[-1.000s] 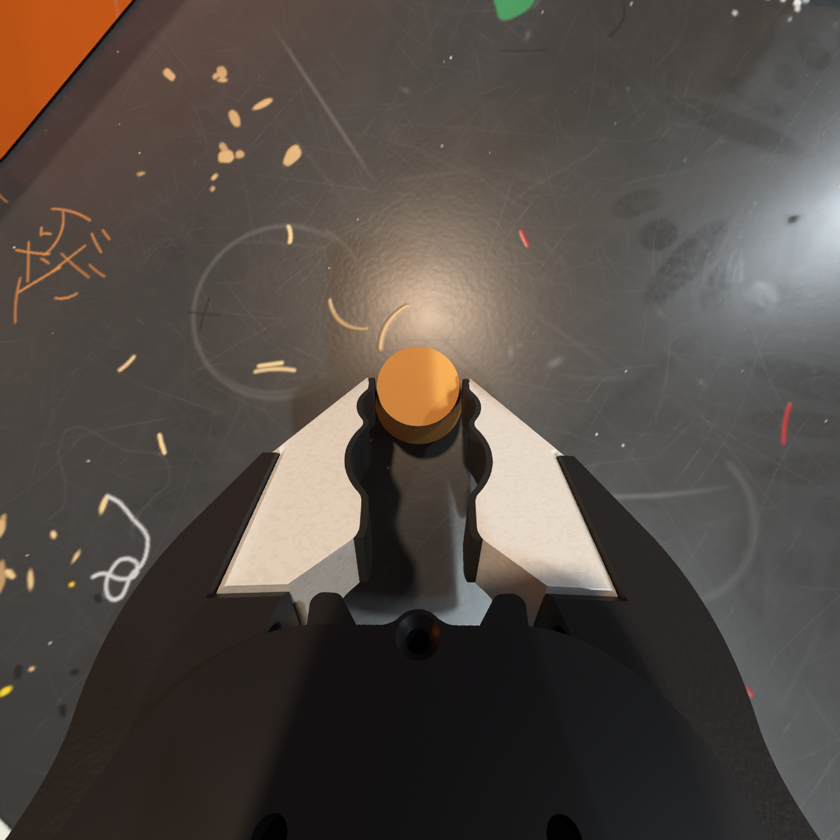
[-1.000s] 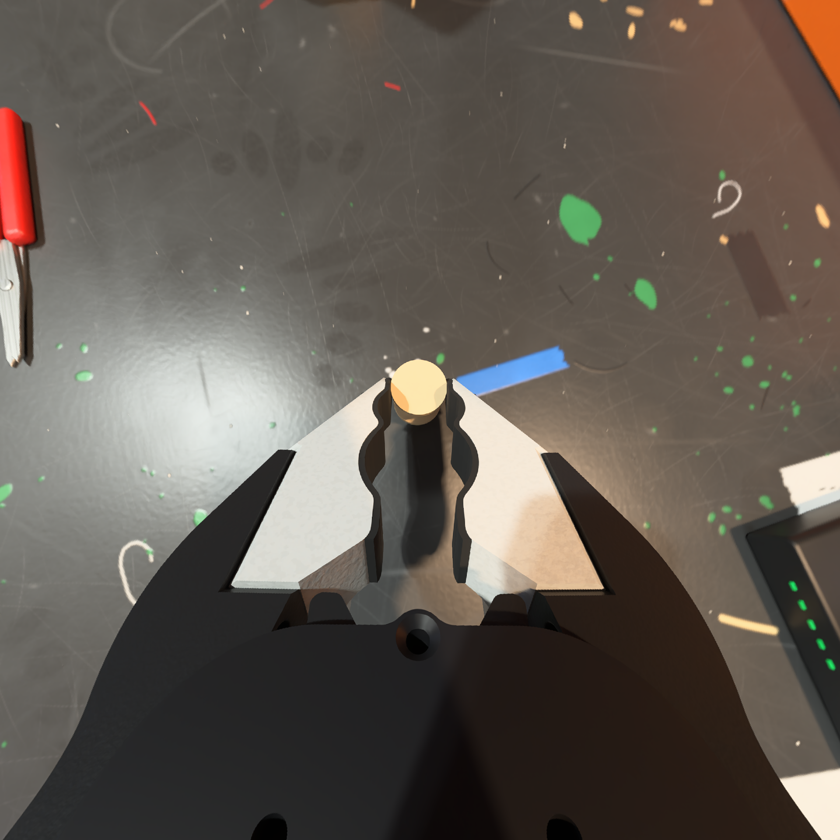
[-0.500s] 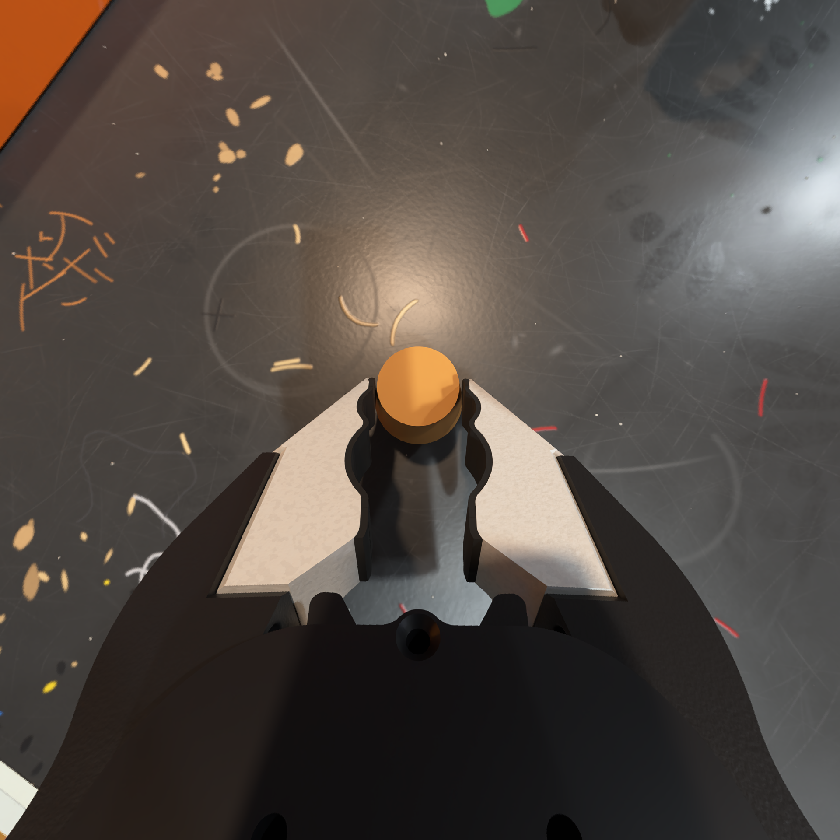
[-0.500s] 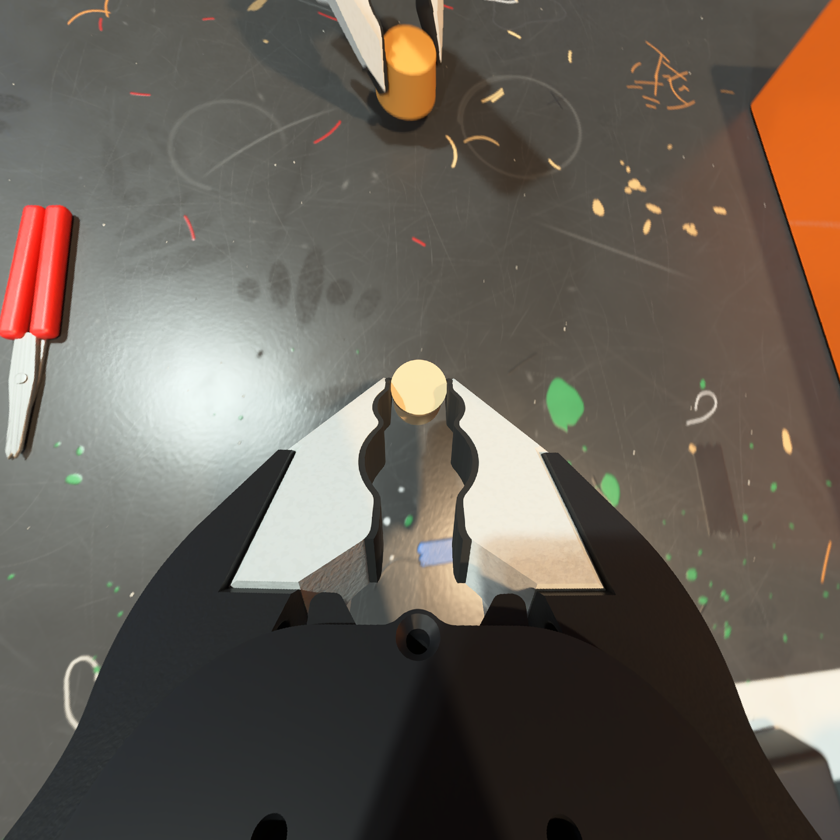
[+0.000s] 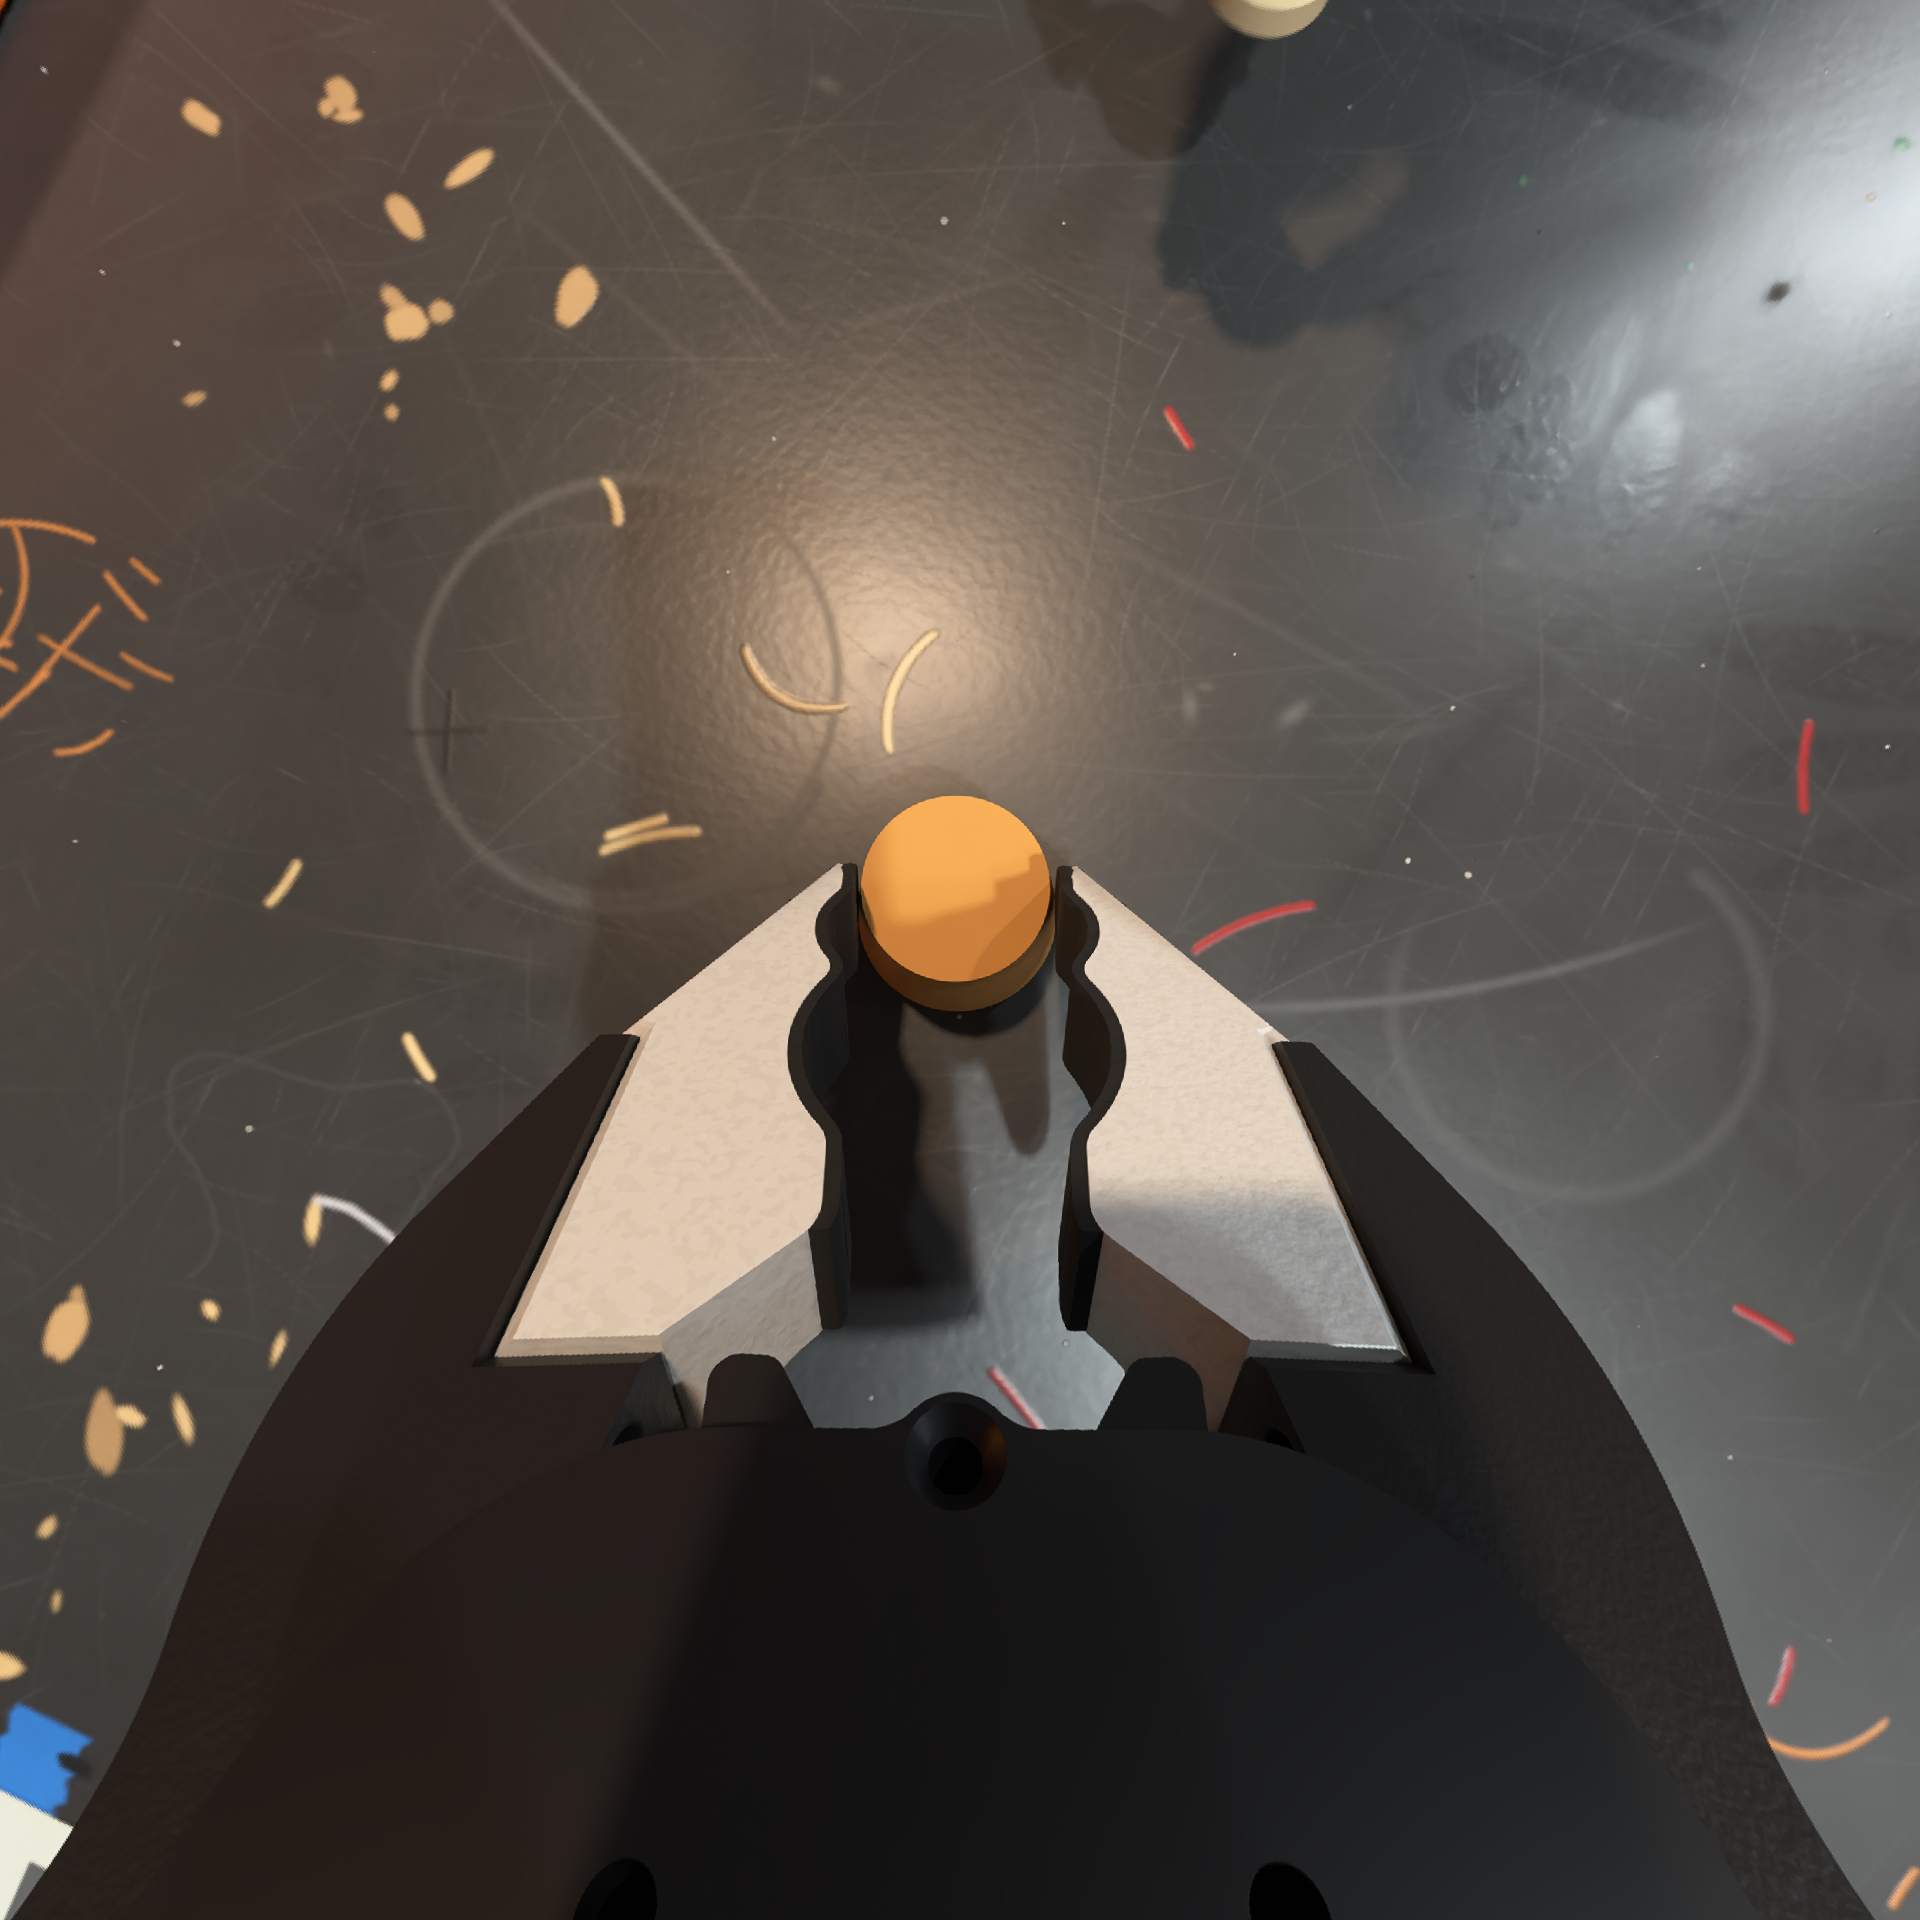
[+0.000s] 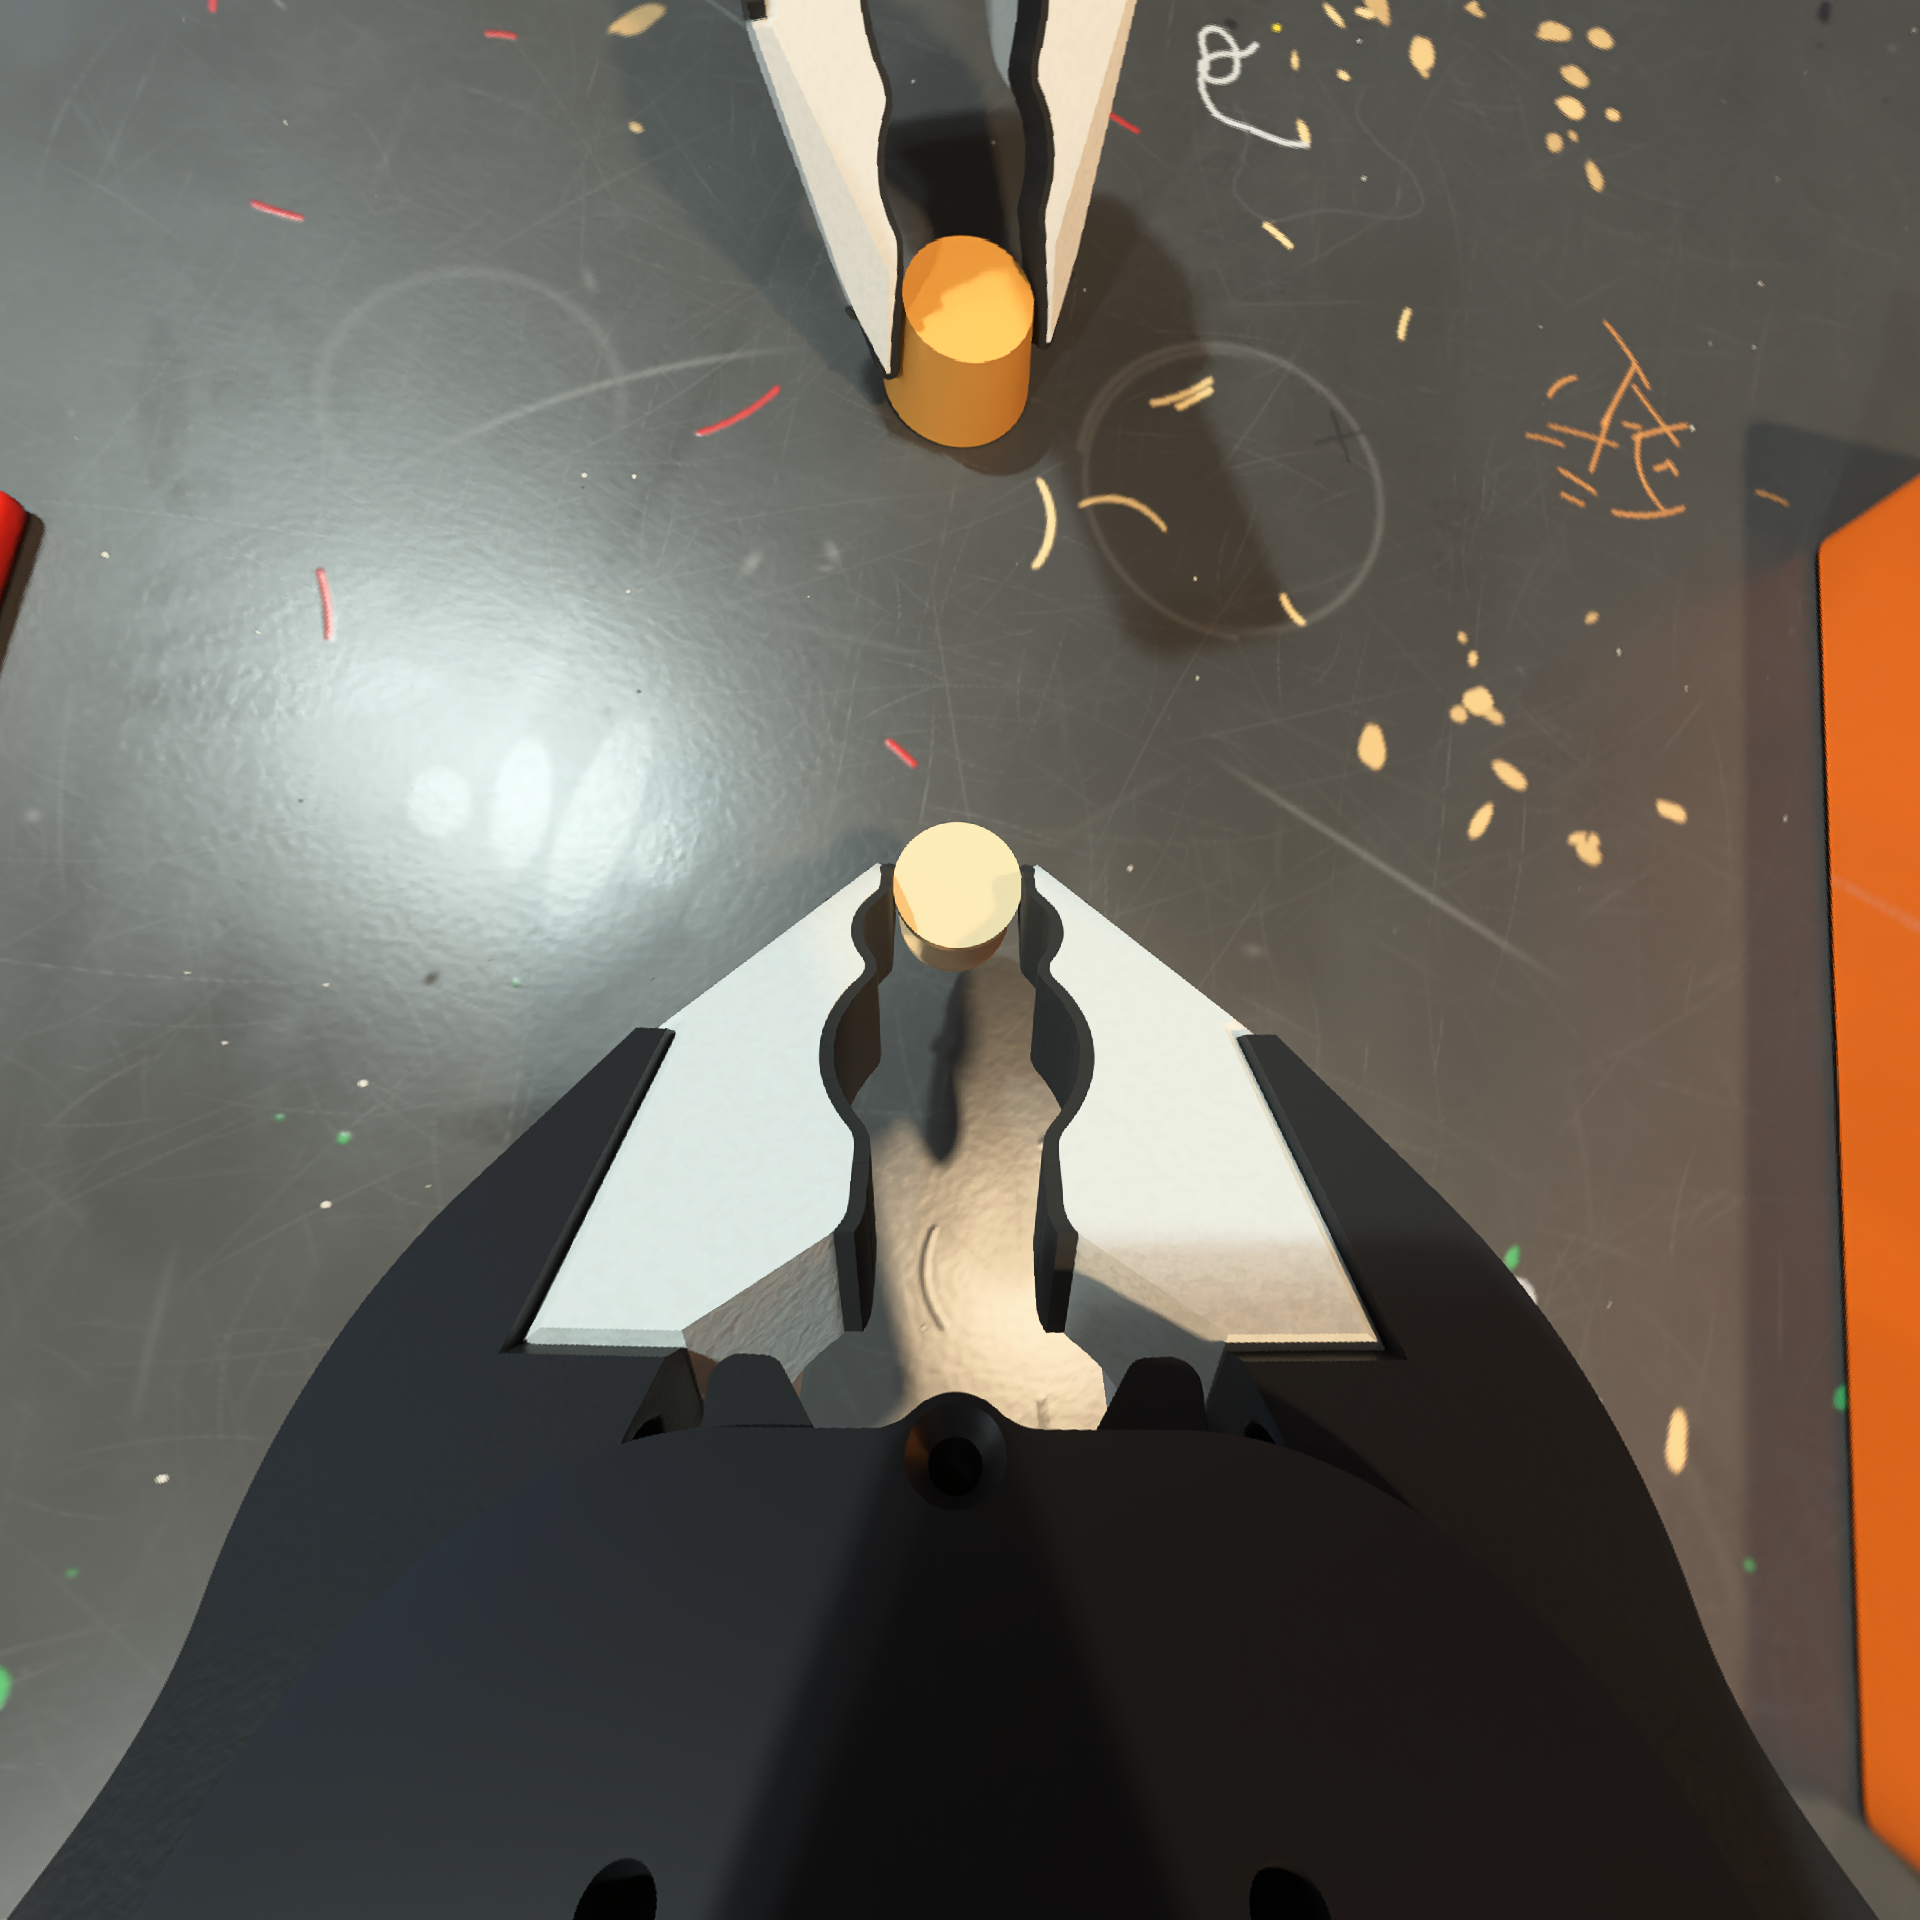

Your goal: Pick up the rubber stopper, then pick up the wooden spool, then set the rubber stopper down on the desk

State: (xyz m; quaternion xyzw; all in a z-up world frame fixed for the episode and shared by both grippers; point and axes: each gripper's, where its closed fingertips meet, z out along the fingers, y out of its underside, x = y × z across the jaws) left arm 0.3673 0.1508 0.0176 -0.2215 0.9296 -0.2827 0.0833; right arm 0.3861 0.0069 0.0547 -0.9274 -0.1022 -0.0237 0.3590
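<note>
My left gripper [image 5: 956,883] is shut on the orange rubber stopper [image 5: 951,894], held upright at the fingertips over the dark desk [image 5: 1351,623]. In the right wrist view the left gripper [image 6: 968,348] shows at the top with the stopper [image 6: 961,343]; the stopper's base is at or just above the desk, with its shadow right under it. My right gripper [image 6: 956,883] is shut on the pale wooden spool [image 6: 956,894], held above the desk. The spool's edge also shows at the top of the left wrist view [image 5: 1262,10].
An orange panel [image 6: 1881,1039] lies along the right edge of the desk. A red-handled tool [image 6: 10,540] shows at the left edge. Blue tape [image 5: 36,1756] lies at the lower left. Paint specks, scratches and ring marks cover the desk.
My right gripper has carried the spool toward the left gripper, which now looks much nearer and larger. The left view has shifted only slightly; the spool has entered its top edge.
</note>
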